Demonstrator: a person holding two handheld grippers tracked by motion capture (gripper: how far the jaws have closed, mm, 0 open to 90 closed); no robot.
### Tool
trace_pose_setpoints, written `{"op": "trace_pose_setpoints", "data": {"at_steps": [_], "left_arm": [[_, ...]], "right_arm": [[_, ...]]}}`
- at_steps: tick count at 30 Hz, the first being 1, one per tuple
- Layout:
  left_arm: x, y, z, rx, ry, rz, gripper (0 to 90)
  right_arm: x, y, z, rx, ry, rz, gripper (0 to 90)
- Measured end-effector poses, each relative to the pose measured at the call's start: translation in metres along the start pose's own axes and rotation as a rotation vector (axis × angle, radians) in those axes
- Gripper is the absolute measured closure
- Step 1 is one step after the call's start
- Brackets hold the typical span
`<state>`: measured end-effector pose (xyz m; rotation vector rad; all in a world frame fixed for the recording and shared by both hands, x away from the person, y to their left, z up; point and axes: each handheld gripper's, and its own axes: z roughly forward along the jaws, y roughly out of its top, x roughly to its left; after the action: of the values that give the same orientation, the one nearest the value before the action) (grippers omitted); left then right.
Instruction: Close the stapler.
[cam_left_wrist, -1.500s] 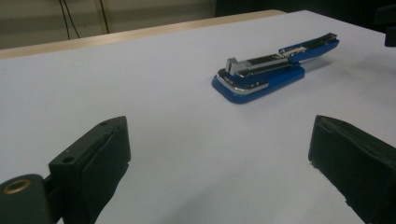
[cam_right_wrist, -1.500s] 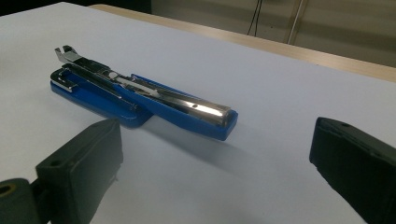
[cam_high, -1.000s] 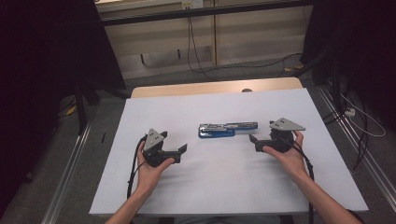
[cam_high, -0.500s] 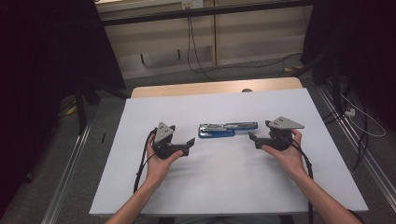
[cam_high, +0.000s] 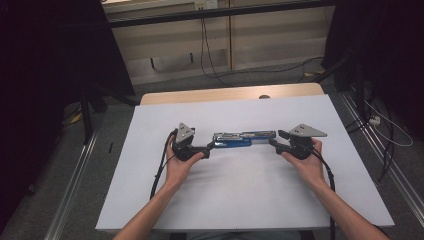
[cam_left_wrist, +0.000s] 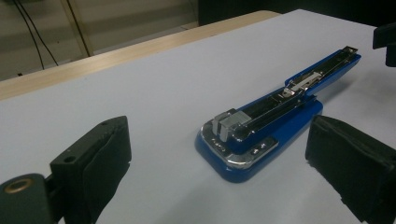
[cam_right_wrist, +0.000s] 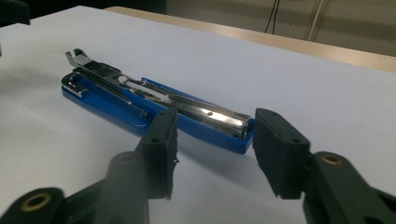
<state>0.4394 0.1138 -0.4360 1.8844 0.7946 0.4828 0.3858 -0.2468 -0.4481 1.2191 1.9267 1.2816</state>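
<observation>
A blue stapler (cam_high: 239, 139) with a chrome staple rail lies flat on the white table, folded open lengthwise. It also appears close up as the stapler (cam_left_wrist: 275, 116) and the stapler (cam_right_wrist: 154, 105). My left gripper (cam_high: 210, 146) is open at the stapler's left end, its jaws wide on either side of the rounded base (cam_left_wrist: 233, 154). My right gripper (cam_high: 276, 139) is open at the right end, its black pads (cam_right_wrist: 163, 149) flanking the stapler's tip without closing on it.
The white table sheet (cam_high: 240, 200) has a wooden edge (cam_high: 230, 94) at the back. Cables (cam_high: 210, 50) trail on the floor behind. Metal rails (cam_high: 75, 170) run along the left side of the table, and dark stands sit at the right.
My left gripper has slid right across the table up to the stapler's left end. The right gripper has stayed at the right end, shifting only slightly.
</observation>
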Motion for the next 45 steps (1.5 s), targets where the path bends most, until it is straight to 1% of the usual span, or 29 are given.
{"op": "trace_pose_setpoints", "data": {"at_steps": [2, 4, 5, 6, 7, 8, 10, 13, 14, 15, 16, 17, 19, 22, 25, 26, 27, 29, 31, 32, 34, 35, 37, 39, 40, 41, 42, 43, 45], "left_arm": [[-0.001, 0.002, 0.004, -0.004, -0.003, 0.001, 7.0], [-0.002, 0.004, 0.007, -0.001, 0.001, 0.009, 7.3], [-0.002, 0.005, 0.009, -0.002, 0.001, 0.007, 7.3], [-0.002, 0.007, 0.011, -0.011, 0.011, 0.009, 7.8], [-0.001, 0.008, 0.013, -0.016, 0.008, 0.003, 9.8], [-0.002, 0.009, 0.015, -0.018, 0.008, -0.013, 11.4], [-0.003, 0.009, 0.017, -0.02, 0.007, -0.01, 11.4], [-0.006, 0.007, 0.018, 0.006, 0.002, 0.02, 10.9], [-0.007, 0.006, 0.018, 0.015, -0.003, 0.023, 10.3], [-0.008, 0.006, 0.018, 0.024, -0.016, 0.015, 9.8], [-0.008, 0.006, 0.017, 0.04, -0.029, 0.008, 10.1], [-0.009, 0.006, 0.017, 0.047, -0.031, 0.006, 10.9], [-0.01, 0.006, 0.017, 0.058, -0.019, 0.017, 11.9], [-0.01, 0.006, 0.016, 0.063, -0.061, -0.007, 23.2], [-0.008, 0.005, 0.016, 0.074, -0.089, -0.042, 32.3], [-0.008, 0.005, 0.016, 0.079, -0.095, -0.043, 37.1], [-0.009, 0.004, 0.017, 0.077, -0.095, -0.046, 39.7], [-0.009, 0.004, 0.017, 0.08, -0.101, -0.041, 46.6], [-0.01, 0.004, 0.017, 0.077, -0.102, -0.04, 54.3], [-0.011, 0.004, 0.017, 0.073, -0.113, -0.039, 58.4], [-0.012, 0.004, 0.018, 0.075, -0.115, -0.029, 63.6], [-0.013, 0.003, 0.018, 0.082, -0.109, -0.015, 66.7], [-0.013, 0.003, 0.019, 0.087, -0.093, -0.003, 69.4], [-0.013, 0.002, 0.02, 0.08, -0.096, -0.001, 72.9], [-0.013, 0.002, 0.02, 0.087, -0.092, 0.01, 75.1], [-0.013, 0.001, 0.021, 0.086, -0.097, 0.0, 77.5], [-0.013, 0.001, 0.022, 0.085, -0.097, -0.001, 79.8], [-0.013, 0.001, 0.022, 0.087, -0.092, 0.008, 81.7], [-0.013, 0.0, 0.024, 0.086, -0.097, 0.014, 83.3]], "right_arm": [[0.0, 0.0, 0.0, 0.005, 0.006, 0.007, 58.4], [0.0, 0.0, 0.0, 0.006, 0.012, 0.007, 65.3], [0.0, 0.0, 0.001, 0.007, 0.013, 0.005, 66.4], [0.0, 0.0, 0.001, 0.009, 0.013, 0.007, 68.0], [0.0, -0.001, 0.001, 0.01, 0.015, -0.002, 69.3], [0.0, -0.001, 0.001, 0.015, 0.013, -0.007, 70.3], [0.0, -0.001, 0.002, 0.02, 0.023, -0.009, 76.5], [0.001, -0.001, 0.003, 0.026, 0.031, -0.025, 85.0], [0.001, -0.001, 0.003, 0.027, 0.036, -0.028, 88.3], [0.001, -0.001, 0.002, 0.028, 0.046, -0.033, 90.0], [0.002, 0.0, 0.002, 0.026, 0.052, -0.031, 90.0], [0.002, 0.0, 0.001, 0.024, 0.06, -0.027, 90.0], [0.002, 0.001, 0.001, 0.028, 0.061, -0.015, 90.0], [0.003, 0.0, 0.001, 0.042, 0.062, -0.029, 90.0], [0.002, 0.0, 0.001, 0.047, 0.059, -0.032, 90.0], [0.002, 0.0, 0.0, 0.049, 0.056, -0.034, 90.0], [0.001, 0.0, 0.0, 0.05, 0.055, -0.038, 90.0], [0.001, -0.001, 0.0, 0.052, 0.053, -0.048, 90.0], [0.0, -0.001, -0.001, 0.059, 0.052, -0.045, 90.0], [0.0, -0.001, -0.001, 0.06, 0.05, -0.044, 90.0], [-0.001, -0.001, -0.001, 0.067, 0.048, -0.043, 90.0], [-0.001, -0.001, -0.001, 0.072, 0.049, -0.042, 90.0], [-0.002, -0.001, -0.001, 0.077, 0.047, -0.043, 90.0], [-0.002, -0.001, 0.0, 0.078, 0.05, -0.035, 90.0], [-0.002, -0.001, 0.0, 0.081, 0.047, -0.038, 90.0], [-0.002, -0.001, 0.0, 0.083, 0.047, -0.036, 90.0], [-0.002, -0.002, 0.001, 0.087, 0.048, -0.034, 90.0], [-0.002, -0.002, 0.001, 0.092, 0.046, -0.036, 90.0], [-0.002, -0.002, 0.002, 0.097, 0.044, -0.038, 90.0]]}}
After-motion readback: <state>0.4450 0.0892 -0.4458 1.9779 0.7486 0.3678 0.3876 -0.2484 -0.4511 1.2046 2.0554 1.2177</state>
